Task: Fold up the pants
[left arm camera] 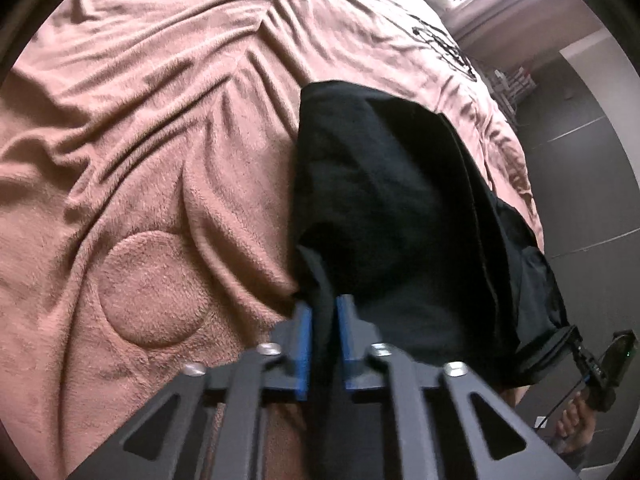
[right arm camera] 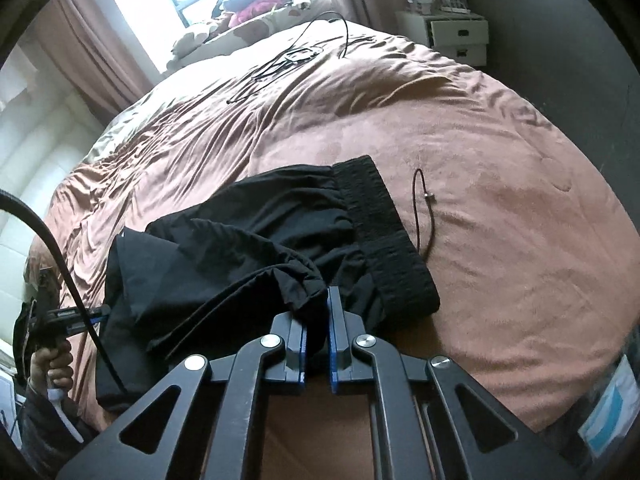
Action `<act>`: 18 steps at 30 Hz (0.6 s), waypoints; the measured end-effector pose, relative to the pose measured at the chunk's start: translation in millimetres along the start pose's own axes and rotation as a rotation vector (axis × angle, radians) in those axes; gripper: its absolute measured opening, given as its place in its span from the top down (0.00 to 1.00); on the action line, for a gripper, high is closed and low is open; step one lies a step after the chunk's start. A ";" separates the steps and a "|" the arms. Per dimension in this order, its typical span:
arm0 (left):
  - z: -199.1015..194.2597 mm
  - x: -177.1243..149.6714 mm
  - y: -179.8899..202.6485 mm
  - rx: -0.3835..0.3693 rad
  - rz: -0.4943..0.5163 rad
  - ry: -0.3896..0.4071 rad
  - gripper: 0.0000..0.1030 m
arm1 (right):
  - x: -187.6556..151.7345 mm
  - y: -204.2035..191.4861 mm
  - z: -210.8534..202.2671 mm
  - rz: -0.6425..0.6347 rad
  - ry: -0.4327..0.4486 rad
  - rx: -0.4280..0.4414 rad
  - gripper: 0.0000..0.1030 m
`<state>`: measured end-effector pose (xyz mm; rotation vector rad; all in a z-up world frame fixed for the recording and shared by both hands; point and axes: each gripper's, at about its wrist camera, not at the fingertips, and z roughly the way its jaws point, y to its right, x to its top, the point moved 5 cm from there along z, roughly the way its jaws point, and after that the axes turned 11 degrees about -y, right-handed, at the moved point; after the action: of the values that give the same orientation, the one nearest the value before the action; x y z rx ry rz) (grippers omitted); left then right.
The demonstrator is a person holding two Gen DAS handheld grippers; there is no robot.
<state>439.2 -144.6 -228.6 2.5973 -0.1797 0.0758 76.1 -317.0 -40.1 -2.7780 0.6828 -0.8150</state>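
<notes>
A: Left wrist view, first note. Black pants point(left arm camera: 384, 208) lie on a pinkish-brown blanket point(left arm camera: 140, 160) spread over the bed, near its edge. Left gripper point(left arm camera: 323, 312): blue fingers point(left arm camera: 305, 332) drawn nearly together, a fold of the black cloth pinched between them.

B: Right wrist view agrees on the place. Pants bunched and partly doubled over; ribbed waistband point(right arm camera: 384, 232) lies flat on the blanket toward the right. Right gripper point(right arm camera: 318, 312): fingers point(right arm camera: 335, 320) closed close on a gathered lump of the cloth, just beside the waistband.

A: Other gripper visible from your side?

B: Yes, far left of the right wrist view, at the pants' far edge, with a hand point(right arm camera: 52, 364) on its handle. Too small to read its fingers from there.

A: Same from mine: right gripper shows at the lower right edge, touching the pants' hem; a hand point(left arm camera: 576, 412) below it.

B: Loose items: a thin dark cord point(right arm camera: 424, 208) on the blanket just beside the waistband, apart from it. Black cables point(right arm camera: 296, 56) further up the bed. White drawer unit point(right arm camera: 456, 36) past the bed's far corner.
</notes>
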 end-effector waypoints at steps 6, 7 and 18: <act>-6.8 0.9 -1.9 -0.010 -0.013 0.014 0.93 | 0.0 12.6 19.5 -0.002 -0.086 -0.146 0.81; -7.2 0.3 -3.5 -0.013 -0.019 0.012 0.93 | 1.0 12.2 16.7 -0.006 -0.081 -0.145 0.78; -12.6 -0.9 -1.9 -0.008 -0.015 0.003 0.93 | 19.8 -44.0 -6.1 -0.237 -0.015 -0.115 0.42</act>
<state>438.3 -136.4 -218.9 2.5897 -0.1592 0.0735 104.3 -287.7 -13.4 -3.0069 0.4138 -0.8182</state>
